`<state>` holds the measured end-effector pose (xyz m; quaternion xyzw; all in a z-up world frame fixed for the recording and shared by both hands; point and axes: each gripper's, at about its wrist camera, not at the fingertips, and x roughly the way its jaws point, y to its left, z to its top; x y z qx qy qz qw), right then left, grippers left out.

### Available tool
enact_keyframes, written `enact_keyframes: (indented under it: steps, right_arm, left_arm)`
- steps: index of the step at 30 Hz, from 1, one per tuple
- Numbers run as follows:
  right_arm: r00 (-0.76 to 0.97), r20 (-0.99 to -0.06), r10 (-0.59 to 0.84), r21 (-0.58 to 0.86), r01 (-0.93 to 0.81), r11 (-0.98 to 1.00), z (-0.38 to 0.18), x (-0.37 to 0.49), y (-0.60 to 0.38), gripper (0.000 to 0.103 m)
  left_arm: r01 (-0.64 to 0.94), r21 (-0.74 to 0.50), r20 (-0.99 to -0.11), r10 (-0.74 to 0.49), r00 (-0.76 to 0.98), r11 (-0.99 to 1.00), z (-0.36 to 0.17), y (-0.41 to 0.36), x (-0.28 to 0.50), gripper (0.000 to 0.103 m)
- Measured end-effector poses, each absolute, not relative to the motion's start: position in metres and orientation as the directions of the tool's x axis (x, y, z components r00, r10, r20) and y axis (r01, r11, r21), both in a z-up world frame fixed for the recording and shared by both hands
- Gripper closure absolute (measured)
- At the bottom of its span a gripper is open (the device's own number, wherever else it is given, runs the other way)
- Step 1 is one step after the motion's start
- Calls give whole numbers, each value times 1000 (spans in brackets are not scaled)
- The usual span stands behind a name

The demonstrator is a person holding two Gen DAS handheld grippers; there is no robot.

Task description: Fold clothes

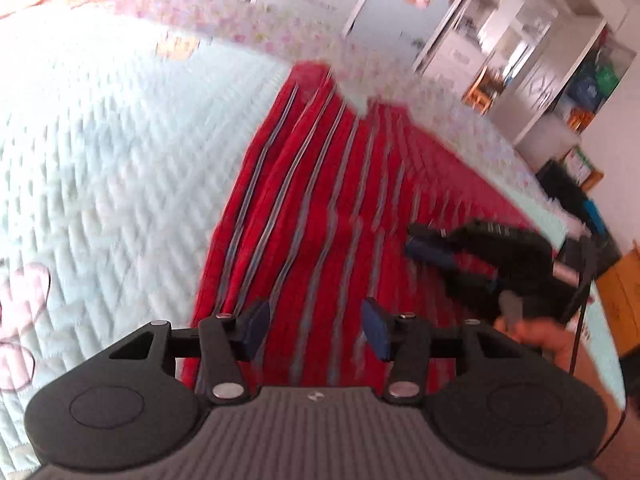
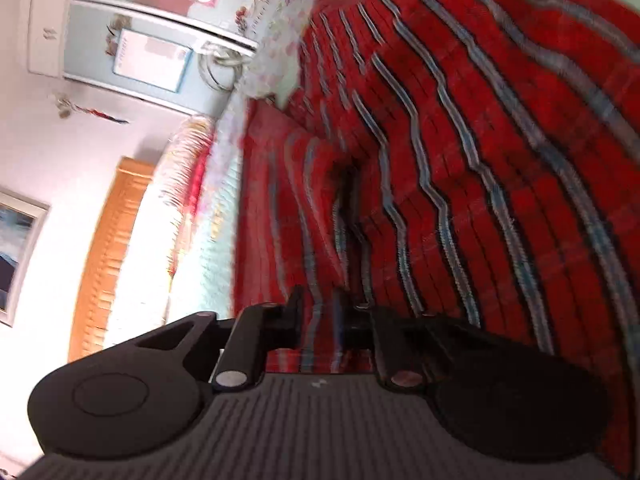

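Note:
A red garment with thin grey-blue stripes (image 1: 320, 184) lies spread on a pale quilted bedspread (image 1: 100, 160). My left gripper (image 1: 316, 330) hovers over the garment's near edge, open, with nothing between its blue pads (image 1: 256, 326). In the left wrist view my right gripper (image 1: 416, 240) reaches onto the garment's right side, held by a hand (image 1: 540, 340). In the right wrist view a fold of the red garment (image 2: 460, 160) rises between the fingers of my right gripper (image 2: 328, 316), which is shut on it. Both views are motion-blurred.
A floral quilt (image 1: 248, 28) lies bunched along the far side of the bed. White cupboards and shelves (image 1: 520, 48) stand beyond the bed, with a dark object (image 1: 568, 188) on the floor. A wooden headboard (image 2: 108, 256) and a framed picture (image 2: 16, 248) are against the wall.

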<state>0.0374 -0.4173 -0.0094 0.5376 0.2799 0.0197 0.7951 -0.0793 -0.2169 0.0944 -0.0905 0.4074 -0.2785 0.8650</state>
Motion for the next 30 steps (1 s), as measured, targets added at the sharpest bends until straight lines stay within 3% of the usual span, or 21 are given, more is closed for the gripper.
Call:
enact_keyframes:
  steps: [2, 5, 10, 14, 18, 23, 26, 27, 30]
  right_arm:
    - [870, -390, 301, 869, 240, 432, 4, 18, -425, 70]
    - [903, -372, 214, 871, 260, 417, 15, -27, -449, 70]
    - [915, -402, -18, 842, 378, 384, 22, -119, -509, 68]
    - [871, -451, -196, 812, 491, 315, 18, -196, -560, 60]
    - [810, -493, -319, 749, 581, 319, 16, -248, -601, 60]
    - [756, -461, -465, 704, 631, 327, 16, -275, -641, 60]
    - [706, -453, -545, 621, 688, 375, 1, -275, -671, 50]
    - [694, -450, -563, 592, 703, 394, -13, -269, -683, 51]
    - [744, -352, -567, 635, 635, 440, -35, -299, -690, 51]
  left_arm:
    - [451, -378, -620, -583, 526, 809, 107, -228, -79, 46]
    - [523, -357, -596, -620, 511, 774, 109, -252, -75, 37]
    - [477, -294, -751, -509, 422, 829, 48, -286, -49, 37]
    - [517, -172, -769, -442, 462, 839, 46, -308, -62, 38]
    - [669, -133, -714, -539, 447, 731, 76, -361, -93, 40]
    - [833, -75, -636, -670, 383, 548, 113, -436, -132, 38]
    - [894, -66, -628, -714, 309, 444, 108, -504, -148, 38]
    - [908, -66, -628, -725, 284, 413, 105, -526, -154, 38]
    - [932, -63, -661, -715, 230, 358, 88, -582, -176, 38]
